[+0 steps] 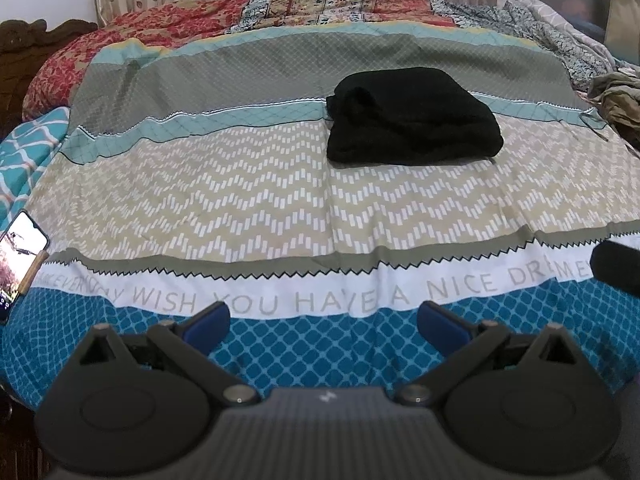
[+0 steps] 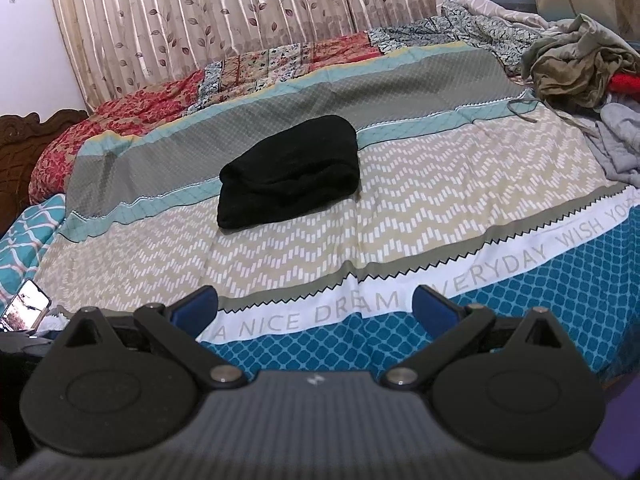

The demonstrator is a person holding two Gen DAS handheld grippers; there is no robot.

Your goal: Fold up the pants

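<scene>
The black pants [image 1: 412, 118] lie folded into a compact bundle on the patterned bedsheet [image 1: 240, 200], right of centre in the left wrist view. In the right wrist view the pants [image 2: 288, 172] sit near the centre. My left gripper [image 1: 324, 320] is open and empty, hovering over the blue near edge of the bed, well short of the pants. My right gripper [image 2: 316, 306] is also open and empty, over the white lettered band, apart from the pants.
A lit phone [image 1: 18, 260] lies at the bed's left edge and also shows in the right wrist view [image 2: 26, 308]. A heap of olive and grey clothes [image 2: 580, 64] sits at the far right. A curtain [image 2: 240, 20] hangs behind the bed; a wooden headboard [image 2: 28, 132] stands left.
</scene>
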